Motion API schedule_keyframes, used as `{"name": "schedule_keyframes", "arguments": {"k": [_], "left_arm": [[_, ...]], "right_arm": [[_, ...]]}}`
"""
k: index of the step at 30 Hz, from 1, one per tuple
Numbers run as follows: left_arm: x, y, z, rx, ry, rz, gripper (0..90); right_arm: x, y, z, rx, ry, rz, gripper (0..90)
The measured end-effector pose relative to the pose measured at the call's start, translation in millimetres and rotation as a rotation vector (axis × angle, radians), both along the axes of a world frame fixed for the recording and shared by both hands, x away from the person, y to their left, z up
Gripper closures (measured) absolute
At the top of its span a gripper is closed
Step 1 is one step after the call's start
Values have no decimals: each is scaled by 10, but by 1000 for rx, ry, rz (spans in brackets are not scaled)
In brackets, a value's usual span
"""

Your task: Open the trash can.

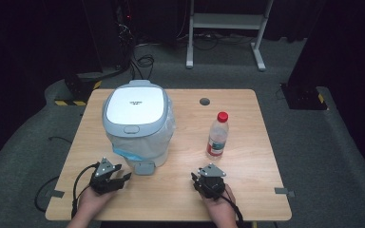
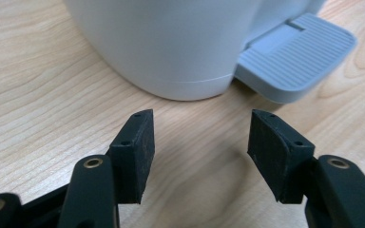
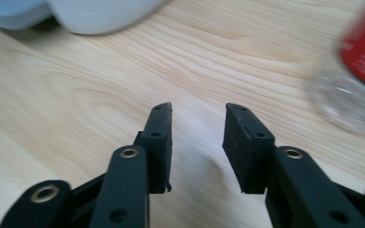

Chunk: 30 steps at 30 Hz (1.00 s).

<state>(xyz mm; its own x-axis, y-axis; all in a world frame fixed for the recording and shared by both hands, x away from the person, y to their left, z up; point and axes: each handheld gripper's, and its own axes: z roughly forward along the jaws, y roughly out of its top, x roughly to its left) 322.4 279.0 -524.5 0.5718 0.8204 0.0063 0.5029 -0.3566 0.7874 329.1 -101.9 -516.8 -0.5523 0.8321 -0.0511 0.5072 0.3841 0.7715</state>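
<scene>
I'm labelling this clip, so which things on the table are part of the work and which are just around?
In the work:
- pedal bin, lid shut, foot pedal ahead of the open left gripper
- water bottle, upright, ahead of the open right gripper

Just around:
- grey cable port in the table
- white stand on the floor beyond

A pale wooden counter stands on grey carpet. On it sit a white pedal bin toward the left and an upright plastic bottle with a red cap, well apart to its right.
</scene>
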Motion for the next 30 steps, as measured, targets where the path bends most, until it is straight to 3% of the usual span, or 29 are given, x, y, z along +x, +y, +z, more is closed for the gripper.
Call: {"name": "schedule_keyframes", "arguments": {"k": [2,4,5,9,14,17,23,30], "left_arm": [[-29,-11,24,-18,-15,-4,415],[-52,-27,64,-25,-36,-9,421],[-62,-37,87,-37,-41,-14,437],[-125,-120,187,-83,-87,-38,458],[-132,-273,228,-78,-110,-71,441],[-109,-377,243,-88,-82,-82,528],[-102,-575,250,-33,-153,-47,652],[10,-579,130,-104,-61,-31,679]], "right_arm": [[31,-70,-35,-11,8,-18,602],[61,-103,-72,-6,52,-44,592],[78,-115,-72,17,64,-54,591],[102,-97,-73,25,68,-70,590],[99,-73,-75,8,60,-67,576],[100,-65,-75,8,60,-70,576],[104,-54,-74,6,60,-68,576],[107,-48,-75,6,58,-68,577]]}}
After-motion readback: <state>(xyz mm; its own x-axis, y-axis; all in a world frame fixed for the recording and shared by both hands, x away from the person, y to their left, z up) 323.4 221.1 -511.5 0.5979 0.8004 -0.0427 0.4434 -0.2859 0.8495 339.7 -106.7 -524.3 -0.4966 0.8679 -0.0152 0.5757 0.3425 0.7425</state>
